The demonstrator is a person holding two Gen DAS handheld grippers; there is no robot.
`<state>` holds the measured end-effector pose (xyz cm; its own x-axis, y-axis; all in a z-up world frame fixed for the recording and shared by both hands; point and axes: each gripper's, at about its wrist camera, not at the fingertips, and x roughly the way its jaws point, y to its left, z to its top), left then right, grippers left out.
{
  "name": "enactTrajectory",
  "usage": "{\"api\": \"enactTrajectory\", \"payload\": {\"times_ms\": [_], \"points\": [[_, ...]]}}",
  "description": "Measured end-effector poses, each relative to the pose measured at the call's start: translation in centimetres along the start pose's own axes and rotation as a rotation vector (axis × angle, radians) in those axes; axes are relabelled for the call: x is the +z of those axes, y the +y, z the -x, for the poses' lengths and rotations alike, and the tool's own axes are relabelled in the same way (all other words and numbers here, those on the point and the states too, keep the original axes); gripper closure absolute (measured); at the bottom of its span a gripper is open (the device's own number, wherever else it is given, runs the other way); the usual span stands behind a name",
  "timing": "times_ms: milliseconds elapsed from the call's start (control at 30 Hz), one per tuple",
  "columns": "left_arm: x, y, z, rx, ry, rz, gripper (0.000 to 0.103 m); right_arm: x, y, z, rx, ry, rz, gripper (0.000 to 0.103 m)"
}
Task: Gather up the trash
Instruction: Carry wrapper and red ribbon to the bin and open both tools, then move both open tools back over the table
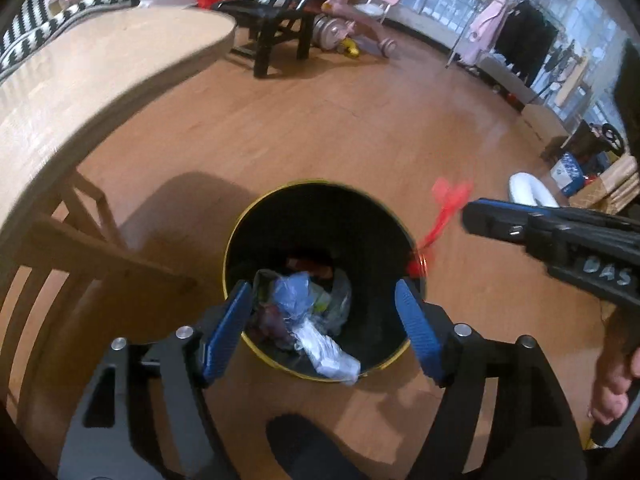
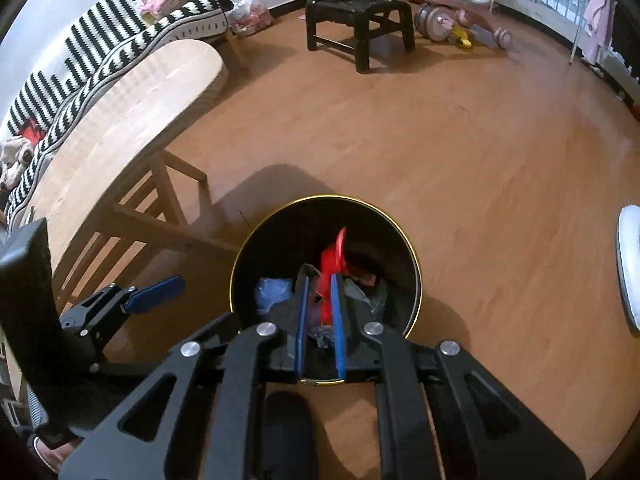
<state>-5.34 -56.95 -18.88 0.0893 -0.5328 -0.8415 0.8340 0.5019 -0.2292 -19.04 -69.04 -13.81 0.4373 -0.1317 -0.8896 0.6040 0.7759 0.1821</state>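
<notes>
- My left gripper is wide open over the bin, with nothing in it.
- A plastic bag already lies inside the bin.
- My right gripper pinches a red scrap above the bin; it goes in next.

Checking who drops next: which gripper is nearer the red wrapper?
Right. The right gripper is shut on the red wrapper above the black trash bin. The left gripper is open over the bin, beside the wrapper, not touching it.
</notes>
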Motion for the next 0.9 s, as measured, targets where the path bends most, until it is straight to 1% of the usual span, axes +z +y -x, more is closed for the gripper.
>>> {"api": "enactTrajectory", "payload": {"times_ms": [67, 100, 167, 200, 233, 300, 367, 433, 500, 600, 667, 700, 767, 800, 833, 900], "points": [[0.0, 0.6, -0.2, 0.008, 0.002, 0.018, 0.031, 0.1, 0.0, -0.4, 0.003, 0.013, 0.002, 0.091], [0.1, 0.7, -0.1, 0.015, -0.003, 0.023, 0.029, 0.1, 0.0, -0.5, 0.000, 0.017, 0.005, 0.088], [0.0, 1.1, 0.7, 0.030, -0.017, 0.031, 0.024, 0.2, 0.3, -0.5, 0.000, 0.016, 0.011, 0.063], [-0.1, 1.3, 1.2, 0.038, -0.029, 0.032, 0.021, 0.3, 0.5, -0.4, -0.003, 0.008, 0.017, 0.041], [-0.3, 1.5, 2.0, 0.052, -0.046, 0.033, 0.020, 0.4, 1.0, -0.1, -0.012, -0.013, 0.031, 0.039], [-0.7, 2.1, 3.7, 0.083, -0.072, 0.040, 0.017, 0.5, 1.7, 0.4, 0.001, -0.028, 0.039, 0.039], [-1.2, 3.2, 5.9, 0.108, -0.095, 0.051, 0.017, 0.7, 2.8, 1.1, 0.025, -0.045, 0.046, 0.038], [-1.6, 4.5, 8.5, 0.144, -0.124, 0.075, 0.017, 1.0, 4.5, 2.1, 0.033, -0.075, 0.072, 0.038], [-2.2, 6.0, 11.3, 0.172, -0.158, 0.096, 0.017, 1.4, 6.7, 3.2, 0.062, -0.107, 0.094, 0.038], [-4.0, 9.8, 16.7, 0.249, -0.221, 0.153, 0.017, 1.7, 11.2, 5.0, 0.118, -0.158, 0.152, 0.038], [-4.8, 12.2, 19.0, 0.296, -0.240, 0.185, 0.017, 1.6, 15.1, 6.0, 0.173, -0.178, 0.213, 0.038], [-5.7, 13.9, 20.3, 0.333, -0.249, 0.204, 0.017, 1.6, 17.0, 6.3, 0.193, -0.184, 0.244, 0.038], [-7.5, 16.9, 22.4, 0.403, -0.254, 0.240, 0.017, 1.1, 21.9, 6.6, 0.246, -0.186, 0.331, 0.038], [-8.5, 18.8, 23.4, 0.440, -0.247, 0.262, 0.017, 0.9, 23.3, 6.6, 0.258, -0.183, 0.354, 0.038], [-9.2, 20.1, 24.0, 0.464, -0.243, 0.280, 0.017, 0.7, 25.8, 6.5, 0.276, -0.178, 0.395, 0.038], [-10.6, 22.4, 24.9, 0.506, -0.233, 0.312, 0.017, 0.2, 29.2, 6.4, 0.292, -0.171, 0.448, 0.038]]}}
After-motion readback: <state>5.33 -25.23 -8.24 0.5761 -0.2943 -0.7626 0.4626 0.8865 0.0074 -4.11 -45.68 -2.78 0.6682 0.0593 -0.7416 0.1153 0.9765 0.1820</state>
